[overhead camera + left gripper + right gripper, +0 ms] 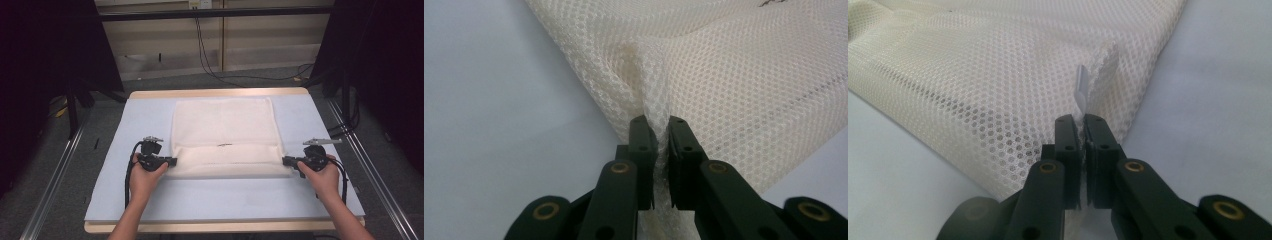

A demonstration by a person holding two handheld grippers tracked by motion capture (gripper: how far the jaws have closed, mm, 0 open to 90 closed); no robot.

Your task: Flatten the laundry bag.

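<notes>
Mesh cloth [225,132] at table [150,200] centre, near edge folded. Left gripper [172,161] pinches 9 o'clock corner, right gripper [286,161] 3 o'clock corner. Pinched mesh hidden between jaws; small dark mark on cloth illegible.

A cream-white mesh cloth [225,135] lies spread on the desk [150,200] between the two tools, its near edge folded over into a thicker band. The weave is an open honeycomb net (small holes show plainly in both gripper views). The left tool [658,131] pinches the band's left corner, where the mesh [734,80] puckers into a ridge just ahead of the jaws. The right tool [1082,126] pinches the right corner, and a small white tag [1081,90] stands upright from the mesh [998,90] just beyond its tips.
</notes>
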